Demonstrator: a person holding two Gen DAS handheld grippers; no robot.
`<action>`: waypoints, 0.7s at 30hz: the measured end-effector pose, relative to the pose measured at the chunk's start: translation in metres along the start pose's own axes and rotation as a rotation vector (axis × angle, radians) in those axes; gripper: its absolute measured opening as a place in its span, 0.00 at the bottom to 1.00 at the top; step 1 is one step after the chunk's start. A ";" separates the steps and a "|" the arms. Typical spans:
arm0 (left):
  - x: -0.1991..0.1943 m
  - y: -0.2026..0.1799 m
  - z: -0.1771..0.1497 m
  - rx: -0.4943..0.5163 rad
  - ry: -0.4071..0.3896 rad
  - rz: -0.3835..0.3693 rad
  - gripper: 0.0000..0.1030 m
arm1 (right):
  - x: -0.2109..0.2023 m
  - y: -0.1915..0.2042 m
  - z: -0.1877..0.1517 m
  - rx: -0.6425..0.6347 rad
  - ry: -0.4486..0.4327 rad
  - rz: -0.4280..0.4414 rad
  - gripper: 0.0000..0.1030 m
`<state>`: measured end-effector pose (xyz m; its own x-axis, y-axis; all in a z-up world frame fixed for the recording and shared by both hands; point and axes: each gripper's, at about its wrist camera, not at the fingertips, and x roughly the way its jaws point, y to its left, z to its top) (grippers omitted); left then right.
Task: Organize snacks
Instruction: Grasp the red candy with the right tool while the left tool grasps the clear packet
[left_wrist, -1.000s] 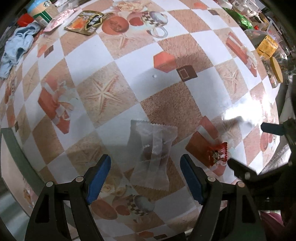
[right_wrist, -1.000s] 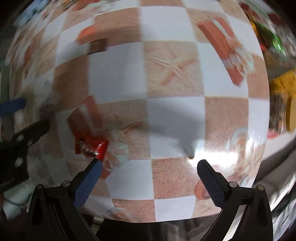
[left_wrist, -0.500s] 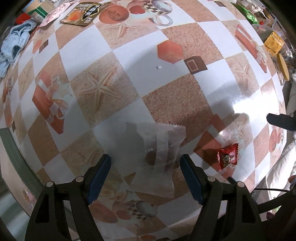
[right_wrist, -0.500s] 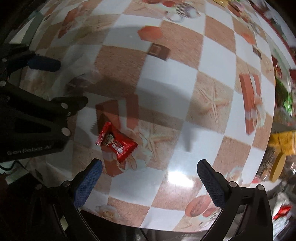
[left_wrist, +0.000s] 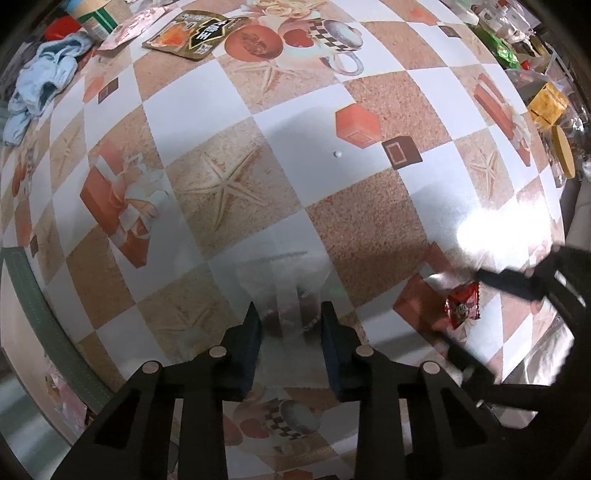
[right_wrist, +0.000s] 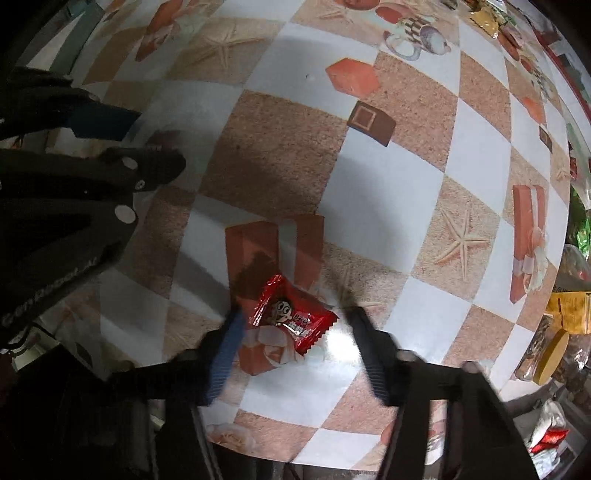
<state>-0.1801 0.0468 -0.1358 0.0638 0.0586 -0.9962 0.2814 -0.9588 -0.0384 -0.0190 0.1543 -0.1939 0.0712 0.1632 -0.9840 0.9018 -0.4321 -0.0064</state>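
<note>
A clear plastic snack packet lies on the patterned tablecloth near the table's front edge. My left gripper has its jaws closed in on the packet's near end. A small red candy packet with a cartoon face lies to the right; it also shows in the left wrist view. My right gripper is open, its jaws on either side of the red candy and apart from it. The left gripper body shows at the left of the right wrist view.
A dark snack pouch, a pink packet, a green-labelled cup and a blue cloth lie at the far left. Yellow packets and a jar lid crowd the right edge.
My left gripper has closed its jaws onto the clear packet. My right gripper has moved in over the red candy and narrowed around it.
</note>
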 end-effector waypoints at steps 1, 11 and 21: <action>0.000 0.004 0.000 -0.009 0.000 -0.002 0.32 | -0.004 -0.002 0.002 0.007 -0.003 -0.001 0.32; -0.020 0.046 -0.043 -0.052 -0.041 -0.024 0.32 | -0.009 -0.011 -0.001 0.221 0.016 0.110 0.31; -0.045 0.091 -0.082 -0.106 -0.072 -0.036 0.32 | -0.025 -0.040 -0.021 0.322 -0.003 0.151 0.31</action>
<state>-0.0793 -0.0201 -0.0877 -0.0157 0.0689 -0.9975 0.3824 -0.9214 -0.0696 -0.0478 0.1863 -0.1655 0.1917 0.0738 -0.9787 0.7007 -0.7085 0.0838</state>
